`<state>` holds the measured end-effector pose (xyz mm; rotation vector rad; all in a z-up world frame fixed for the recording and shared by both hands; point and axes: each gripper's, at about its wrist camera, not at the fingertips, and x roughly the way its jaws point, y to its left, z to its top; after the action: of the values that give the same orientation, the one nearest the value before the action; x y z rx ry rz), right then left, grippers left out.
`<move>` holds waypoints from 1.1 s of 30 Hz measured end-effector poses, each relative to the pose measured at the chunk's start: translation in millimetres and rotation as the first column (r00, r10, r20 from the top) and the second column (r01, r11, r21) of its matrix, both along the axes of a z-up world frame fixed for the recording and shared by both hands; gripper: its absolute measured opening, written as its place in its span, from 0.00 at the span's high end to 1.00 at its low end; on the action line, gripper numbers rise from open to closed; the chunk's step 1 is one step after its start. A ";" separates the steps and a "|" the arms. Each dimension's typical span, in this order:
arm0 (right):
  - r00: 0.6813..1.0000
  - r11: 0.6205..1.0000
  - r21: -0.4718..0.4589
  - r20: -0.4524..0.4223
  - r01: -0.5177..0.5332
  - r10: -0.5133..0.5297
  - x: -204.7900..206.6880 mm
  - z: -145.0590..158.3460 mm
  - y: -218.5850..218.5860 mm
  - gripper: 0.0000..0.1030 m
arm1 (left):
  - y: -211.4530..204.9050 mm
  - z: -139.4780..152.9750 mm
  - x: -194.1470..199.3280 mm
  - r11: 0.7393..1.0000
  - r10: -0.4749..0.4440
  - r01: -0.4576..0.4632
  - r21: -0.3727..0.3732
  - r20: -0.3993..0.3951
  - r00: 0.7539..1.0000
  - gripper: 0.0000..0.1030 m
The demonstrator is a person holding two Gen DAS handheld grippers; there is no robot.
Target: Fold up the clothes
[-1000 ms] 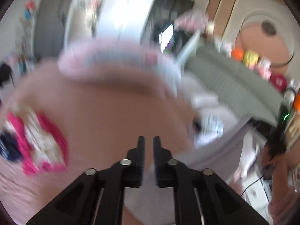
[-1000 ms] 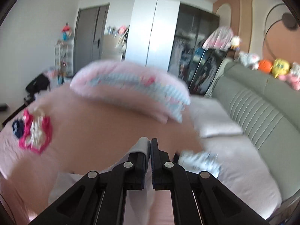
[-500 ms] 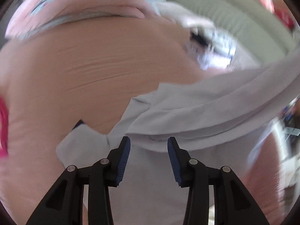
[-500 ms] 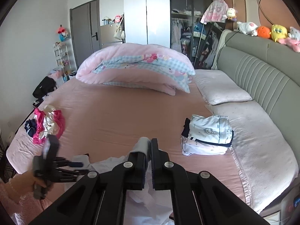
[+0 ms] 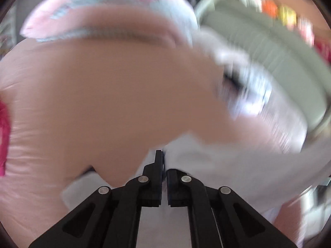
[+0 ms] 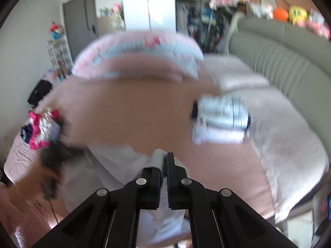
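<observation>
Both grippers clamped on white garment (image 6: 115,165): left gripper (image 5: 164,161), right gripper (image 6: 165,161). Risk: thin hem slips out mid-swing, fold skews on bed (image 6: 128,111).

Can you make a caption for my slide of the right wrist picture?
Right gripper shut on a white garment above the pink bed, folded clothes waiting nearby.

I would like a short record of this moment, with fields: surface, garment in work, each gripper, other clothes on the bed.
surface: pink bed sheet
garment in work: white garment, spread at the near edge of the bed
left gripper: shut on the white garment
right gripper: shut on the white garment
other clothes: folded stack toward the right; unfolded pink pile on the left
picture quality: both views blurred
</observation>
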<state>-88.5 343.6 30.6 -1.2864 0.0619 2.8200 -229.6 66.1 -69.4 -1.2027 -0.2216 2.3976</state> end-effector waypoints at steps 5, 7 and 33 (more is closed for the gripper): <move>0.979 0.998 -0.054 0.201 0.033 -0.021 -12.5 -85.1 2.4 0.98 | -46.9 80.6 28.9 0.979 0.089 -0.065 0.194 -0.119 0.989 0.98; 0.964 0.998 -0.063 0.267 0.024 -0.006 -16.7 -115.5 -3.9 0.98 | -51.7 96.6 40.2 0.977 0.087 -0.056 0.208 -0.143 0.986 0.98; 0.952 0.962 0.227 -0.297 0.151 -0.080 -64.5 81.5 11.4 0.99 | -117.5 192.9 78.2 0.946 0.176 -0.095 0.309 -0.248 0.953 0.98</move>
<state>-153.0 355.0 112.1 -0.7928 -0.1939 2.7781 -151.4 -51.3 123.5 -0.7353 -0.5678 2.5041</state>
